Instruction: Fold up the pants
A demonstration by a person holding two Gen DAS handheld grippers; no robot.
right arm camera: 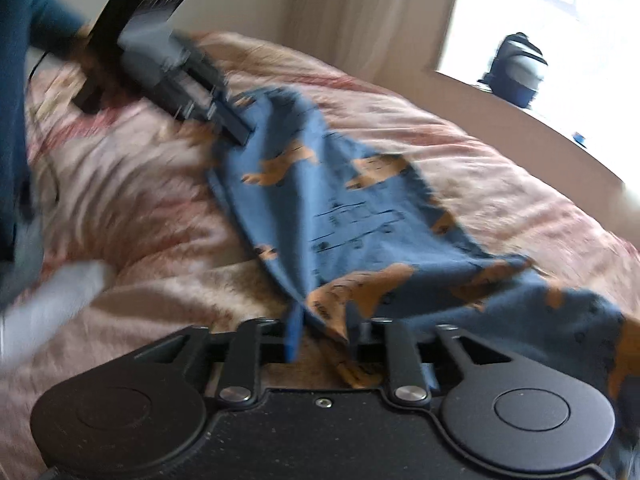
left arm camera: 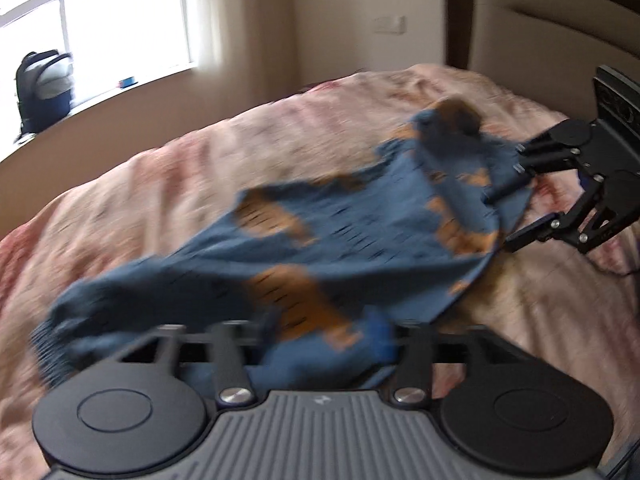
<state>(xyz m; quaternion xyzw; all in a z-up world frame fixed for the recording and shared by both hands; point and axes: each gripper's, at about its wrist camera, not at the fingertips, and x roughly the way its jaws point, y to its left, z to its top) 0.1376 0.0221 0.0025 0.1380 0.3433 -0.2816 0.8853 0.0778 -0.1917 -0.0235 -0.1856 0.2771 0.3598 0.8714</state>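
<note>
Your left wrist view showed the padded headboard (left arm camera: 532, 20) at the bed's far right corner and the right gripper (left arm camera: 506, 216) with its jaws spread at one end of the pants (left arm camera: 360, 232). Your right wrist view instead showed your blue sleeve (right arm camera: 24, 40) and the left gripper (right arm camera: 236, 128) reaching in from the bed's (right arm camera: 140, 200) far left side. Both views showed a backpack (left arm camera: 42, 88) on the windowsill. The blue pants with orange animal print lay stretched across the pink bedspread, strung between the two grippers. Each gripper's jaws stood apart with cloth draped loosely between them; blur hid whether any pad touched the fabric
</note>
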